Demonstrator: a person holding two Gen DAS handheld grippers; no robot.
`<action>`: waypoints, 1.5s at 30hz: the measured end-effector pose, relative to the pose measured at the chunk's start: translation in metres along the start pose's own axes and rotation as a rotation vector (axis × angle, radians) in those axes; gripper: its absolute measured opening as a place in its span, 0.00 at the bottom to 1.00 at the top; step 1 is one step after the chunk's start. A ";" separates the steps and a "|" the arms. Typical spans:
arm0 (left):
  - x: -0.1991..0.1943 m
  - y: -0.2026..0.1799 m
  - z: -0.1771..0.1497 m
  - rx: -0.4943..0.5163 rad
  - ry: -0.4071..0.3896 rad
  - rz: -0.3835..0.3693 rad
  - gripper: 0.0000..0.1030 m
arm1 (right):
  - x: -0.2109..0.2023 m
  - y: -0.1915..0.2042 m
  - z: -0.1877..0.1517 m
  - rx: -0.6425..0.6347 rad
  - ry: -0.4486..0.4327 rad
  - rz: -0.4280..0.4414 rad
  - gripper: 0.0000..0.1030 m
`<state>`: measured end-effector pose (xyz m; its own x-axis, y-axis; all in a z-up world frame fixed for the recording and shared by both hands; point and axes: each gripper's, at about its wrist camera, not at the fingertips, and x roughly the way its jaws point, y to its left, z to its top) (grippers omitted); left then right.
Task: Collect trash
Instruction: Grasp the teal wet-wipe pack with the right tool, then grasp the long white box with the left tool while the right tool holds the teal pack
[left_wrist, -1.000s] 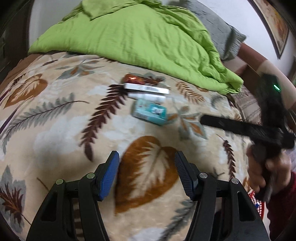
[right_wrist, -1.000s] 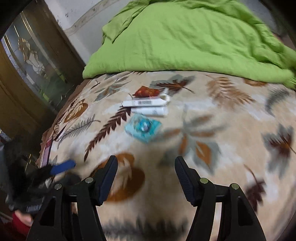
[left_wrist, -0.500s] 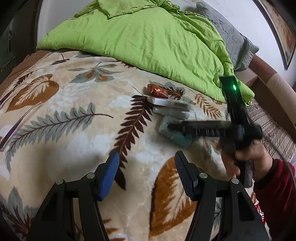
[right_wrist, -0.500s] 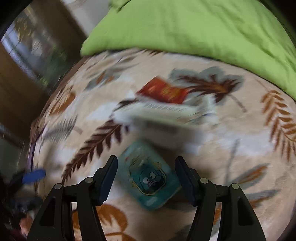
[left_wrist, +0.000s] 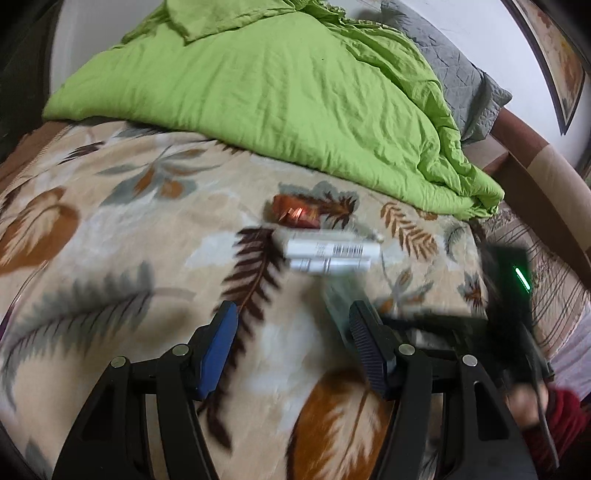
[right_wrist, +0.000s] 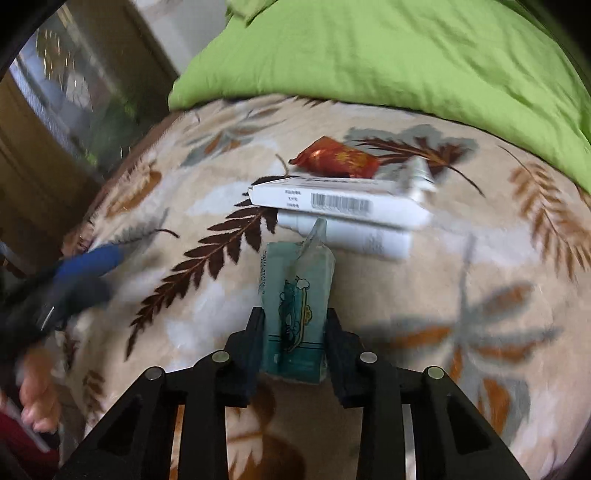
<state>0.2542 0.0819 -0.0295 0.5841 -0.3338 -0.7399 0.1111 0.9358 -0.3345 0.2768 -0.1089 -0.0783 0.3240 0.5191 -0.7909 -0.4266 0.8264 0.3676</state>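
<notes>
On the leaf-patterned blanket (right_wrist: 461, 258) lie a red wrapper (right_wrist: 336, 159), a white box with a barcode (right_wrist: 332, 201) and a white tube (right_wrist: 354, 236). My right gripper (right_wrist: 294, 328) is shut on a teal tissue packet (right_wrist: 295, 295) just in front of the tube. My left gripper (left_wrist: 290, 343) is open and empty, a short way before the same items; the box (left_wrist: 328, 249), tube (left_wrist: 328, 265) and wrapper (left_wrist: 295, 214) show ahead of it. The packet is only a teal blur (left_wrist: 340, 295) there, with the right gripper (left_wrist: 443, 325) blurred at right.
A crumpled green duvet (left_wrist: 277, 85) covers the far part of the bed. A grey pillow (left_wrist: 461, 70) and brown headboard (left_wrist: 546, 177) are at right. A wooden cabinet with glass (right_wrist: 48, 110) stands left of the bed.
My right gripper has come down over the teal packet and closed on it. My left gripper has shifted a little toward the items and stays open.
</notes>
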 end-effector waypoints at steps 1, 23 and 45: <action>0.007 0.000 0.007 -0.005 0.004 -0.004 0.60 | -0.010 -0.002 -0.008 0.011 -0.009 -0.004 0.32; 0.109 -0.057 -0.002 0.188 0.332 -0.285 0.60 | -0.099 -0.058 -0.081 0.265 -0.163 0.042 0.32; 0.086 -0.134 -0.051 0.494 0.195 0.044 0.25 | -0.124 -0.079 -0.118 0.352 -0.193 0.006 0.32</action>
<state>0.2484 -0.0781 -0.0776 0.4412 -0.2638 -0.8577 0.4825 0.8756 -0.0211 0.1711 -0.2646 -0.0668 0.4894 0.5279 -0.6941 -0.1243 0.8300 0.5437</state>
